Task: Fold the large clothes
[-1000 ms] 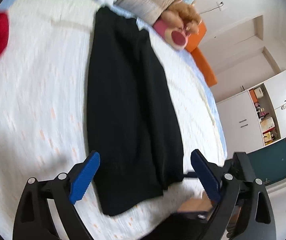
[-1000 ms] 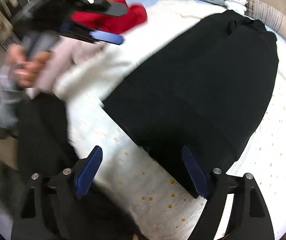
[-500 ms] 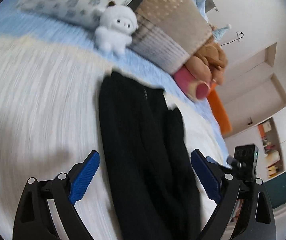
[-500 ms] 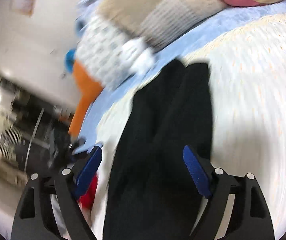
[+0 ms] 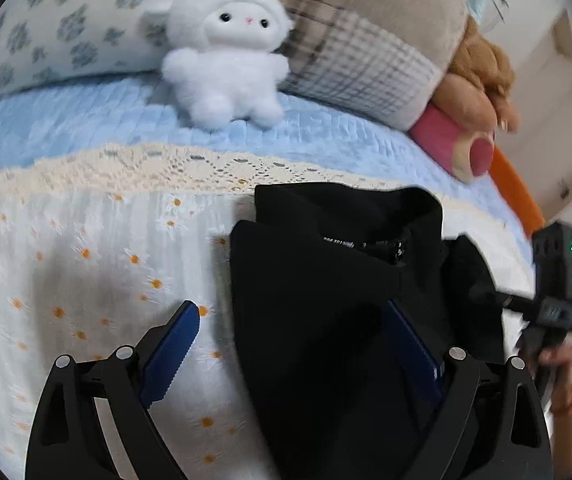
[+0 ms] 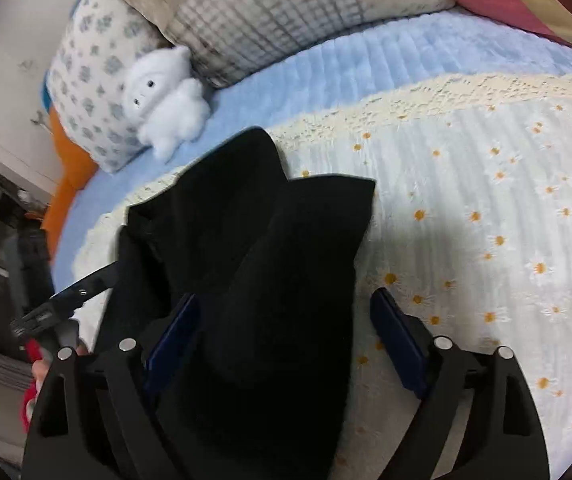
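Below the white plush toy [image 5: 226, 68], both grippers [image 5: 293, 344] [image 6: 282, 336] hover, fingers apart, over the black garment [image 5: 325, 280], the right one's having just widened.

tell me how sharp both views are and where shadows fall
Left wrist: strong fisheye bending, plush toy slightly soft, black garment lacks detail, soft shadow on the daisy bedspread beside it. Right wrist: similar curving, garment equally featureless, shadow right of it.

garment [image 5: 325, 320]: matt black cloth | bedspread [image 5: 86, 264]: ribbed embroidered cotton | plush toy [image 5: 226, 60]: fluffy white
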`<state>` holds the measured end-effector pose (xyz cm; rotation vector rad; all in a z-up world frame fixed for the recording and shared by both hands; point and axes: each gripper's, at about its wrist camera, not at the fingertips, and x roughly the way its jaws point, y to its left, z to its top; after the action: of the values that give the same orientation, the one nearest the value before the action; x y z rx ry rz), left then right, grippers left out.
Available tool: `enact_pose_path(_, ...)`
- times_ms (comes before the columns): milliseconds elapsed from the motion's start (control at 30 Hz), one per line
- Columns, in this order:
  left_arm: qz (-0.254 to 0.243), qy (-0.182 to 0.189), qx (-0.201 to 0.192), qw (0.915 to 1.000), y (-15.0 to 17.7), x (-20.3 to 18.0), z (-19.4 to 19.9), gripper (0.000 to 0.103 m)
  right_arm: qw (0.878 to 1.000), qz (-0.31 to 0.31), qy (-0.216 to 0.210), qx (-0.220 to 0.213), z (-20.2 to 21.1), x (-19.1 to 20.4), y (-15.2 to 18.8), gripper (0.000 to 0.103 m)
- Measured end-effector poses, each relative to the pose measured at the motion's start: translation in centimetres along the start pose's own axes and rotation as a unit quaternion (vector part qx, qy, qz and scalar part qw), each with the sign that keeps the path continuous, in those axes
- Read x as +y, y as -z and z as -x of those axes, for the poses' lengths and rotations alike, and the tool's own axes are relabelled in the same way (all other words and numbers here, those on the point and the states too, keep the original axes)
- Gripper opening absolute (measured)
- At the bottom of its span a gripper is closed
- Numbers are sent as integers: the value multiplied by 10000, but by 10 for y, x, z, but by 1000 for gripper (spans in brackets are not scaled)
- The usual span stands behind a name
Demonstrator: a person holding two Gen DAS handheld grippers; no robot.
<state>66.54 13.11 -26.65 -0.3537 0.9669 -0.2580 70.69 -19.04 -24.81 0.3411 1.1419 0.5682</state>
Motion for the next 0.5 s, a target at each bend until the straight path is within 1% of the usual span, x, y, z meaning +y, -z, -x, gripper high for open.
enact_pose_path(67,10,133,-127,9998,0,-3,-3,93,9993,136,-324,-153,-2,9,0,81)
enact_pose_path(100,-70,108,-142,9998,0,-7,-4,85,9988,252,-348,-230,-3,15,1,69)
enact_pose_path(133,-145,-8,-137,9998,0,-12,-6,69,9988,327,-294,-219,-5,20,-2,51)
enact_pose_path(167,-224,-119,-159,9996,0,-17,-8,62,9989,355,-226,-183,-7,22,-3,39)
enact_pose_path(200,-271,-177,-236,9992,0,-19,-6,44,9990,351,-224,-166,-8,22,-3,24)
enact_pose_path(233,-288,-205,-366,9987,1,-20,-2,33,9988,333,-292,-224,-5,22,-3,22)
enact_pose_path(267,-293,-169,-559,9979,1,-21,5,23,9983,339,-343,-328,-1,21,-1,17)
enact_pose_path(300,-266,-141,-759,9967,2,-21,13,18,9977,362,-413,-396,2,20,-1,14)
enact_pose_path(333,-248,-26,-999,9947,4,-22,22,14,9966,405,-480,-530,10,20,0,14)
enact_pose_path(367,-320,159,-1299,9909,6,-25,34,14,9949,394,-675,-633,18,17,1,13)
enact_pose_path(400,-360,222,-1418,9890,7,-27,39,14,9939,374,-782,-674,21,17,0,13)
enact_pose_path(433,-378,336,-1460,9880,7,-30,44,14,9917,355,-942,-796,32,15,1,12)
enact_pose_path(500,-356,489,-1492,9870,5,-35,52,13,9879,342,-1110,-1030,49,13,0,11)
